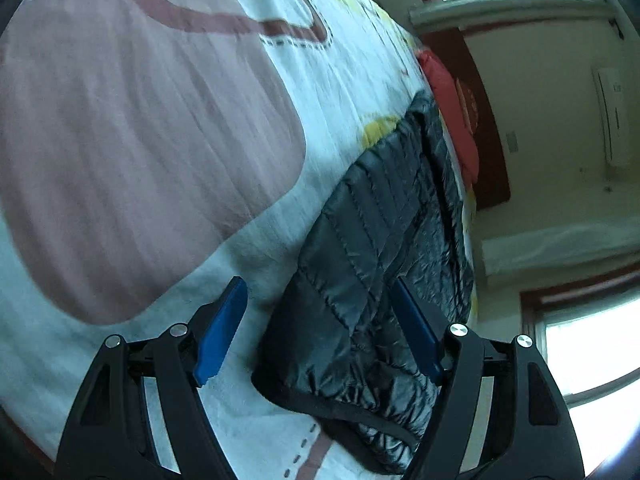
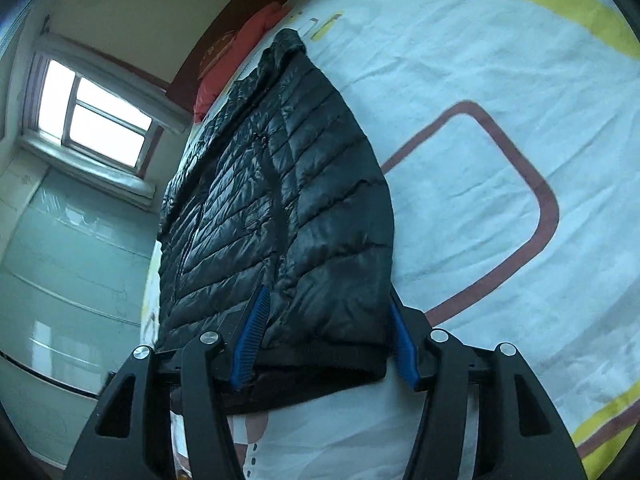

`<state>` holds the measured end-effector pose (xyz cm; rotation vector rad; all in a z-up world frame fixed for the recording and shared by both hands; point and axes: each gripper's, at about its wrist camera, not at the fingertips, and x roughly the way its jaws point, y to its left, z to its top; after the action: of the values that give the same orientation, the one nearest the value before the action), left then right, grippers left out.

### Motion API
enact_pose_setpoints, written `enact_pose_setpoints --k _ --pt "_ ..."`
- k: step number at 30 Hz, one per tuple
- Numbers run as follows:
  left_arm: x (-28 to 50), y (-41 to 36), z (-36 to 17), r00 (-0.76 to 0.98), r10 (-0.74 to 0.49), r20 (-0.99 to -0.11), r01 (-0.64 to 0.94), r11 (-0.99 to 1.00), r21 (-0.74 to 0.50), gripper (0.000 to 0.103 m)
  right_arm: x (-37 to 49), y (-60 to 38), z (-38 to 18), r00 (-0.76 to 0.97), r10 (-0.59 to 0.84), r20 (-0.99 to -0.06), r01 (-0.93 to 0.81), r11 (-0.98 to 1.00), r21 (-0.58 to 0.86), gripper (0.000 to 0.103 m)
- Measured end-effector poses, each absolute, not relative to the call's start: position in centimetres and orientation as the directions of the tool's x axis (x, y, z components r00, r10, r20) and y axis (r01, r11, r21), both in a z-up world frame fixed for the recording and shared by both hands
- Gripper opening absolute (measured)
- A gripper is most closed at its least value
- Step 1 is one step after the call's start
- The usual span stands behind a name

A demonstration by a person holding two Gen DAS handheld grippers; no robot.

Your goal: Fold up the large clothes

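Both wrist views close over jacket [image 1: 368,240]

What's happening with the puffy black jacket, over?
Left gripper open. Right gripper open, astride hem. Black quilted puffer jacket flat on patterned bedsheet. Nothing in the way.

Home bedroom, patterned bed sheet [image 2: 500,80], red pillow [image 1: 452,108], window [image 2: 96,116]

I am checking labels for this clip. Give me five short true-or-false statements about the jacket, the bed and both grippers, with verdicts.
1. The jacket is black and quilted. True.
2. It lies on a bare wooden floor. False: it lies on a patterned bedsheet.
3. The left gripper is clamped shut. False: its jaws stand apart.
4. The jacket's hem sits between the right gripper fingers. True.
5. A red pillow lies beyond the jacket. True.
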<state>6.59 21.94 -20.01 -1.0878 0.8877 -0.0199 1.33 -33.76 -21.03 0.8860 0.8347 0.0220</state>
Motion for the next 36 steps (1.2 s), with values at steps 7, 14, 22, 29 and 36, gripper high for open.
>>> enact_pose_setpoints --k 7,14,22,29,36 --pt "6.6 20.6 -19.9 0.679 -0.445 -0.583 -0.34 0.514 -0.788 0.059 2.0 -32.8 -20.7 0.694 0.371 -0.617 0.27 0.66 0.701 0.054" --pt "7.5 18.8 -19.4 0.645 -0.406 -0.647 -0.287 0.656 -0.698 0.056 3.0 -34.0 -21.8 0.72 0.354 -0.597 0.3 0.617 0.728 0.043" --pt "6.7 19.7 -19.3 0.65 -0.418 -0.634 -0.292 0.634 -0.716 0.016 2.9 -33.8 -21.8 0.691 0.429 -0.582 0.249 0.614 0.749 0.022" --pt "6.1 20.1 -15.8 0.714 -0.449 -0.537 -0.197 0.607 -0.77 0.01 2.4 -33.5 -19.2 0.741 0.45 -0.497 0.163 0.598 0.785 0.014" --pt "4.9 19.6 -10.2 0.781 -0.468 -0.415 -0.062 0.602 -0.796 0.008 1.5 -32.6 -13.9 0.804 0.468 -0.367 0.023 0.592 0.806 0.012"
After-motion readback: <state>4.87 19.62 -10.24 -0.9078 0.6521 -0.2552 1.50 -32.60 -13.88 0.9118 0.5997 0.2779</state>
